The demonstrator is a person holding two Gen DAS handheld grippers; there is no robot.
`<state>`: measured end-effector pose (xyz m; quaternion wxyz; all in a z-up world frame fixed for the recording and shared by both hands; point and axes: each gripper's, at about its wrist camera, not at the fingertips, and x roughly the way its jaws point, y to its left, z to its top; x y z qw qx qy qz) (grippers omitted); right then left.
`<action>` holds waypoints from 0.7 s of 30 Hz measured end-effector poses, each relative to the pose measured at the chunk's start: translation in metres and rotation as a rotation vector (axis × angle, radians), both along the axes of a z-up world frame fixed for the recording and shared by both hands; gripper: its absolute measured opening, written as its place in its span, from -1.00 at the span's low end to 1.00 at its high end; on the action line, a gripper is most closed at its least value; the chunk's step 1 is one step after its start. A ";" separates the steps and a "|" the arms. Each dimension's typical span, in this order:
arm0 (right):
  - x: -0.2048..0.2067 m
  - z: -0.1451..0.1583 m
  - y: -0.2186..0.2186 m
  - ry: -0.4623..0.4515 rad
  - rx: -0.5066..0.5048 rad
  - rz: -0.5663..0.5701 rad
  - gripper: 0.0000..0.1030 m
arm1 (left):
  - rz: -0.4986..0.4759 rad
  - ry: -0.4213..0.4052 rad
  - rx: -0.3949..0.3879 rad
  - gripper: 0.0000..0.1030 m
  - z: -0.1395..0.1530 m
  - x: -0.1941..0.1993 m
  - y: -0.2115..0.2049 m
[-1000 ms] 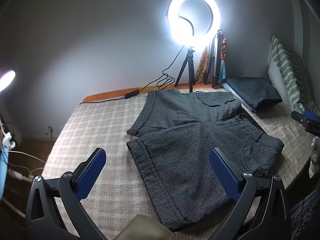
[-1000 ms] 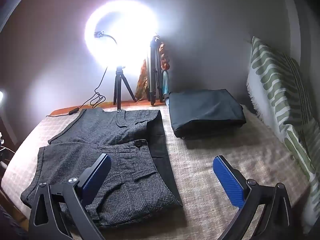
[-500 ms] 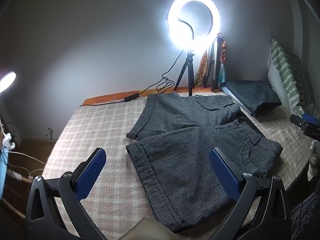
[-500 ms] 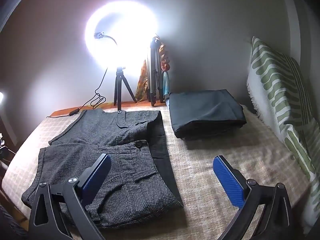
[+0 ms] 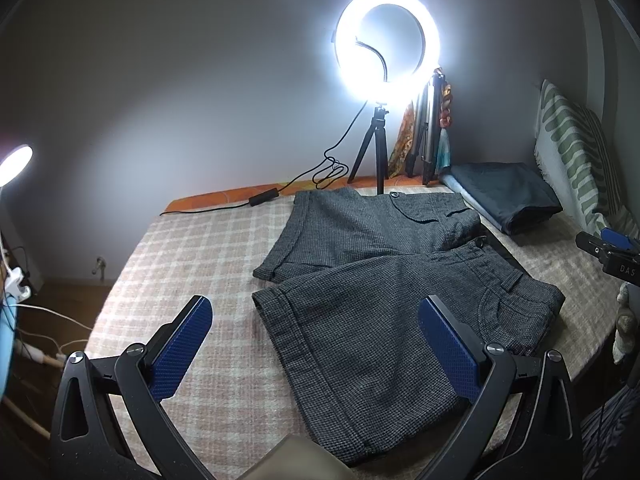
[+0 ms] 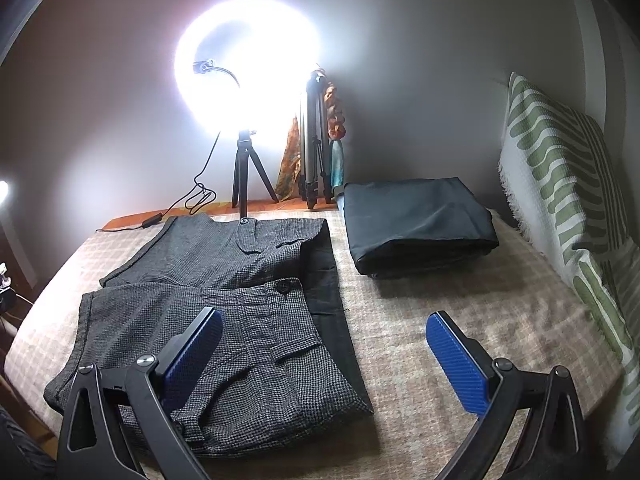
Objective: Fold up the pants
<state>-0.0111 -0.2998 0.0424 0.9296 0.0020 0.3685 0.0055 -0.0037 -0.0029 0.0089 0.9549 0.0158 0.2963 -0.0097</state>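
Dark grey checked shorts (image 5: 372, 280) lie spread flat on the plaid-covered bed (image 5: 200, 248), waistband to the right, both legs pointing left. My left gripper (image 5: 316, 320) is open and empty, held above the near leg's hem. In the right wrist view the shorts (image 6: 224, 304) lie left of centre. My right gripper (image 6: 324, 336) is open and empty, above the near waistband corner. The right gripper also shows at the right edge of the left wrist view (image 5: 608, 248).
A lit ring light on a tripod (image 5: 386, 44) stands at the bed's far edge with its cable (image 5: 264, 200). A folded dark garment (image 6: 416, 224) lies far right. A green-striped pillow (image 6: 568, 200) leans along the right side. A second tripod (image 6: 316, 140) stands by the wall.
Both grippers have drawn back slightly and risen; the shorts look a little farther away in the left wrist view. The shorts have not moved. Both grippers stay open.
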 end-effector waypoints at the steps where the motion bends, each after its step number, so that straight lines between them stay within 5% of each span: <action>1: 0.000 0.000 0.000 -0.001 0.001 0.000 1.00 | 0.000 -0.001 0.000 0.99 0.000 0.000 0.000; 21: 0.001 0.001 0.002 0.000 0.002 0.006 1.00 | -0.009 -0.007 0.001 0.99 0.001 0.000 -0.003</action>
